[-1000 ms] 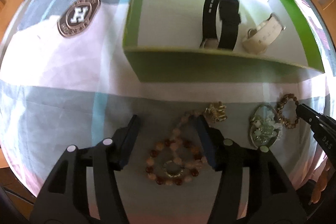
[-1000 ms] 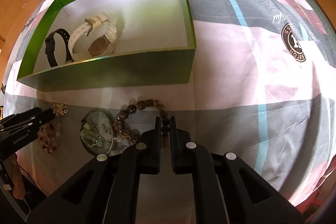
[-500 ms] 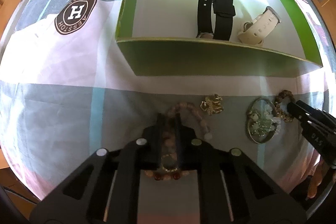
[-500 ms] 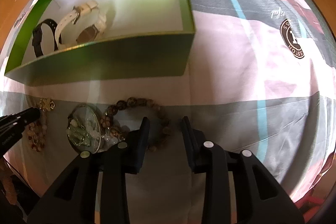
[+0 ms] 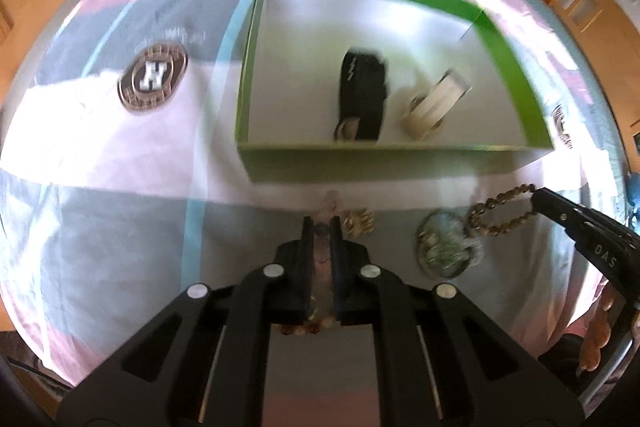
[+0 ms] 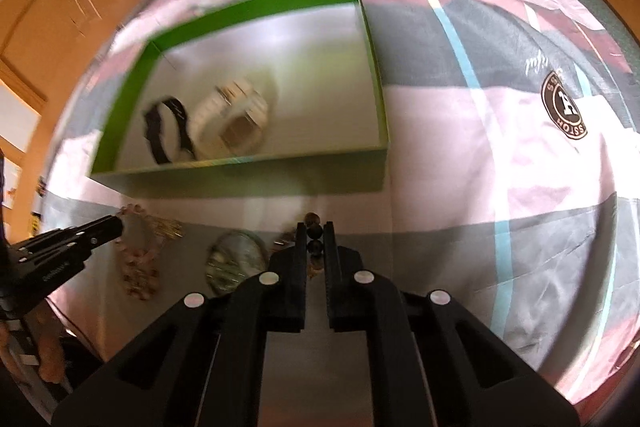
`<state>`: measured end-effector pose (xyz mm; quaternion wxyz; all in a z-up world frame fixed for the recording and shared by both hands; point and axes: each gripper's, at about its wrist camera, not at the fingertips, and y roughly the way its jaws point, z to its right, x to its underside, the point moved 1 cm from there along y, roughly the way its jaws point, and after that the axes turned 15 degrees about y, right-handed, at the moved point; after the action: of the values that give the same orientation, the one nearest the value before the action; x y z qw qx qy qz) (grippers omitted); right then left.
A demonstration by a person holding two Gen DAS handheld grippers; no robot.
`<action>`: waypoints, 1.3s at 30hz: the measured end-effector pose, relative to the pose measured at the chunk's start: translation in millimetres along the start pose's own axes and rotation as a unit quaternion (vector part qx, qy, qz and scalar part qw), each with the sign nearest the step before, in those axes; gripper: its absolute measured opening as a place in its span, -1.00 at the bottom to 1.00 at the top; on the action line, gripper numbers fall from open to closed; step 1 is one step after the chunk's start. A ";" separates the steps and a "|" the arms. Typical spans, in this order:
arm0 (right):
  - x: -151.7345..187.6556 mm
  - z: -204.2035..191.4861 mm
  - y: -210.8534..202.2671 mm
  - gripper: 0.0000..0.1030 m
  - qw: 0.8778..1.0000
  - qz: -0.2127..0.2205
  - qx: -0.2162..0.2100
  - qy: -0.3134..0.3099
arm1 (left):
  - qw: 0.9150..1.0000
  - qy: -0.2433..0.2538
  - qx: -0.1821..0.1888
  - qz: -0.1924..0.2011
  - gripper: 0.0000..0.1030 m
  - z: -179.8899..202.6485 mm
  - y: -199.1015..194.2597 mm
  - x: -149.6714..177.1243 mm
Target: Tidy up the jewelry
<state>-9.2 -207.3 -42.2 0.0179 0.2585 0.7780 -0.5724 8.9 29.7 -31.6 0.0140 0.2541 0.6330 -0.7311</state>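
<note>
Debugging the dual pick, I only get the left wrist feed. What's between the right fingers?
Observer: The right gripper is shut on the dark bead bracelet; two dark beads sit between its pads.
Operator: White watch face visible from there?
Observer: Yes, the white watch in the green box shows a squarish face toward the near wall.
Operator: Box space on your right side?
Observer: The right half of the box floor is bare; the black watch sits left of the white one.
</note>
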 end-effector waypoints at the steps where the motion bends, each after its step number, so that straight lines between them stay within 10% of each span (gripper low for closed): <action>1: -3.9 -0.9 -4.0 -0.86 1.000 0.003 -0.011 0.001 | 1.000 0.001 0.006 0.015 -0.86 0.6 -8.3 -0.7; 15: -16.2 -16.4 -77.8 -0.86 0.978 0.174 -0.118 0.005 | 0.989 -0.028 0.020 0.143 -0.86 -6.2 -56.7 -15.6; 24: -28.5 -30.2 -55.6 -0.86 0.979 0.175 -0.103 -0.004 | 0.983 -0.032 0.012 0.178 -0.86 -7.3 -66.1 -44.5; 39: -30.0 -31.2 -15.2 -0.86 0.989 0.129 -0.070 -0.002 | 0.992 -0.045 -0.004 0.115 -0.86 -12.1 -14.1 -48.6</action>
<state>18.6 -193.9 -8.3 0.1109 0.3536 0.7763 -0.5099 50.7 29.1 -0.6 0.1272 0.2922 0.6015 -0.7326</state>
